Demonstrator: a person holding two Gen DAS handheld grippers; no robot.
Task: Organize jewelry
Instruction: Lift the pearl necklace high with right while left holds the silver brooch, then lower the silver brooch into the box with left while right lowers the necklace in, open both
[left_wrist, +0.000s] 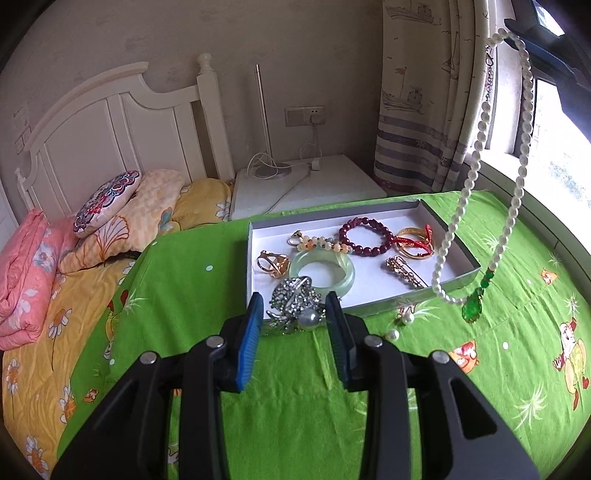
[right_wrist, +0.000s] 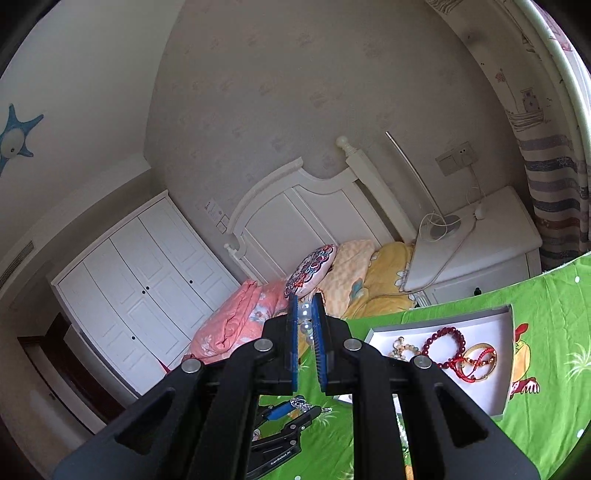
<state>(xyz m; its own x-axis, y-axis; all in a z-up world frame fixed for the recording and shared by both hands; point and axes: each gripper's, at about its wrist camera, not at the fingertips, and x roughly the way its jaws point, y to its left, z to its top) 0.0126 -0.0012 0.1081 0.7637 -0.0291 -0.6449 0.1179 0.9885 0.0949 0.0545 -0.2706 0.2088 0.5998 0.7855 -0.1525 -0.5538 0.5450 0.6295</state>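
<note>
Both tongs are loaded: right gripper (right_wrist: 305, 317) pinches the limp, swinging white pearl necklace (left_wrist: 476, 155), left gripper (left_wrist: 294, 306) clamps a snag-prone rhinestone brooch (left_wrist: 293, 295).

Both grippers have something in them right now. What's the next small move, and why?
Probably carry the right gripper over the white tray and lower it so the pearl necklace coils inside. The necklace hangs clamped from that gripper, its green pendant dangling outside the tray's near corner over the green cloth. The left gripper already holds the silver brooch at the tray's front edge.
</note>
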